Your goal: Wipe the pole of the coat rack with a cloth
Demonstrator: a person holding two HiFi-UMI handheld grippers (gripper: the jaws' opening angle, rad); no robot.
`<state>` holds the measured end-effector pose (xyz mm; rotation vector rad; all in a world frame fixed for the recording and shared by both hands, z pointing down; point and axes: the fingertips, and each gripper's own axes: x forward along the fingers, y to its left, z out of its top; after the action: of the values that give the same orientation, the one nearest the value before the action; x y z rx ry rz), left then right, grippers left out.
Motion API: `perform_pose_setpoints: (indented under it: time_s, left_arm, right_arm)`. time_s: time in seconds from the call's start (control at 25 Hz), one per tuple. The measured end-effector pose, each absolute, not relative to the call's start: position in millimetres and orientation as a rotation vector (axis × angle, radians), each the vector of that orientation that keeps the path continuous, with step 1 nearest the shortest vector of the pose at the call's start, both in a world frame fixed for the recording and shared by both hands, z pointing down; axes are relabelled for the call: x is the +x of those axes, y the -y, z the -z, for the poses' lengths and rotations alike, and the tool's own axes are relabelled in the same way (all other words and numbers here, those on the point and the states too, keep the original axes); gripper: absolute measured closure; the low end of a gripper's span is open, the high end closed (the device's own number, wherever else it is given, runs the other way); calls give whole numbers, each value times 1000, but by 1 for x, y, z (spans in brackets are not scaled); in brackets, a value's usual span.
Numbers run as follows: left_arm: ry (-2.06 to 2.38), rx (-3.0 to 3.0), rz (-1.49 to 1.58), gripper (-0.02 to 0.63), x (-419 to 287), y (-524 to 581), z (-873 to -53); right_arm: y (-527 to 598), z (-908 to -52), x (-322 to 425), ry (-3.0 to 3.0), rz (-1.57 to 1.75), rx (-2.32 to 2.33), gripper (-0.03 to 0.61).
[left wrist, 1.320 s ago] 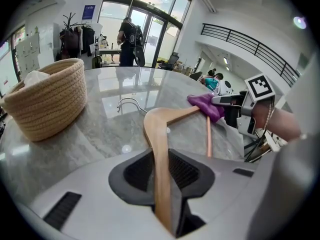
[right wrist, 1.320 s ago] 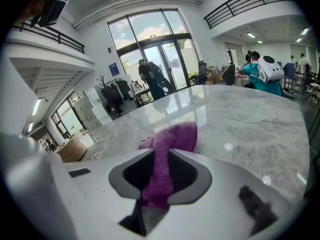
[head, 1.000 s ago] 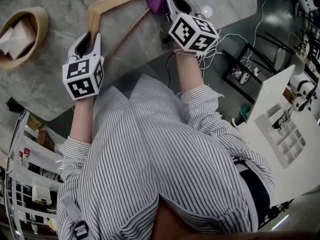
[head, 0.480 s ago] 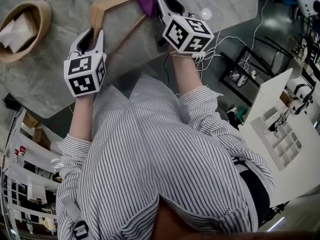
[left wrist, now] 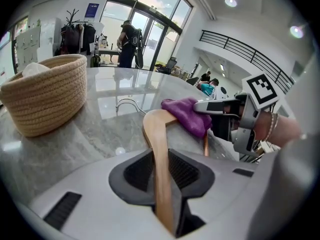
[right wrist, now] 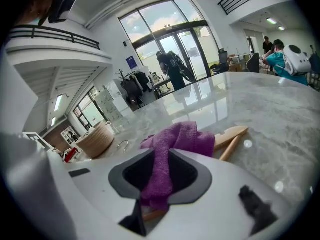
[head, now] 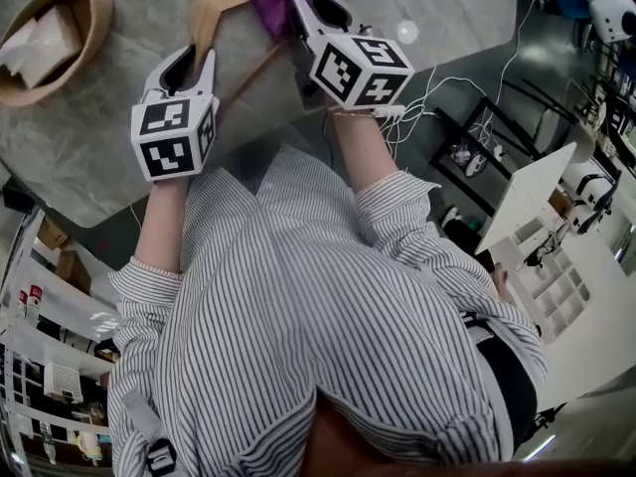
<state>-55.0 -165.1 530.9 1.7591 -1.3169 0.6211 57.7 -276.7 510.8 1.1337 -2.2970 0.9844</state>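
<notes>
hanger point(head: 212, 13) flat on table point(head: 89, 147), crosswise, hook point(left wrist: 128, 103) outward

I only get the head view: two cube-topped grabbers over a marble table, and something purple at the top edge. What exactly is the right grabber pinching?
Observer: The right gripper view shows the right gripper shut on a purple cloth, which is bunched over a wooden hanger.
Visitor: And the left one?
Observer: In its own view, the left gripper clamps the hanger's other arm between its jaws.
Visitor: Is there anything beyond the table?
Observer: Yes, tall glass doors with a person standing by them.
</notes>
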Motion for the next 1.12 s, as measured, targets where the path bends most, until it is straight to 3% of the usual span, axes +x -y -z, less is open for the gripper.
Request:
perform_pose_setpoints:
  time_s: [1.12]
  left_arm:
    - [1312, 1767, -525, 512, -57, 162, -527]
  right_arm:
    - [230, -497, -22, 2378, -937, 871, 488]
